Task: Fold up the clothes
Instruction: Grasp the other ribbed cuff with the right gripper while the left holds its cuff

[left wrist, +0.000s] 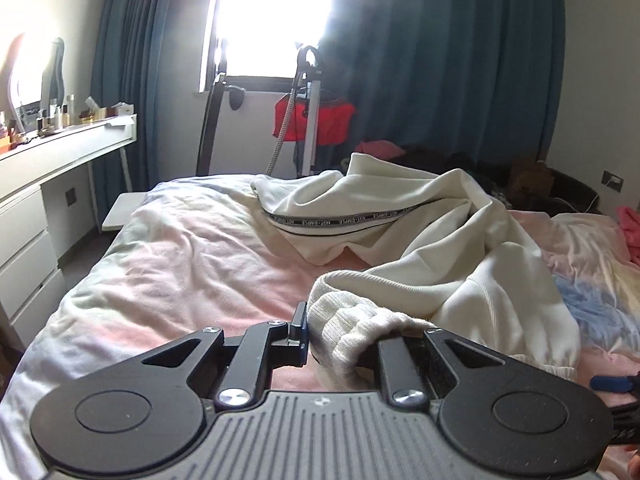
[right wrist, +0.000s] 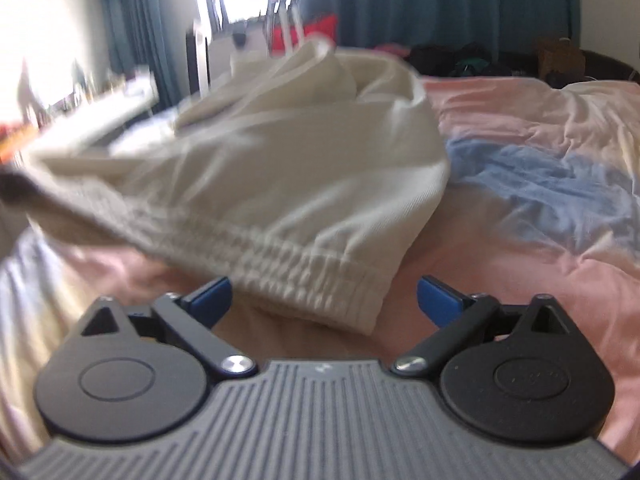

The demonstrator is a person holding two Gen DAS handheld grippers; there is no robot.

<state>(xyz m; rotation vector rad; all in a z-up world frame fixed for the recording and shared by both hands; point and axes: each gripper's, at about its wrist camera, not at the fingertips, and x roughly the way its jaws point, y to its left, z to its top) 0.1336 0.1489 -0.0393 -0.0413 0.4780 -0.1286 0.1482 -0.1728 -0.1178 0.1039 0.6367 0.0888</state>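
Waistband (right wrist: 320, 276) between spread right claw (right wrist: 324, 300) fingers.

Repeating lettering on the dark tape (left wrist: 352, 220) of the cream garment (left wrist: 440, 248), too small to read

A cream-white pair of knit sweatpants (left wrist: 420, 236) lies crumpled across the middle and right of the left wrist view, a black lettered stripe running along one leg. Its ribbed elastic waistband (right wrist: 304, 268) sits at lower centre of the right wrist view, bunched and blurred, the cloth rising toward upper left.
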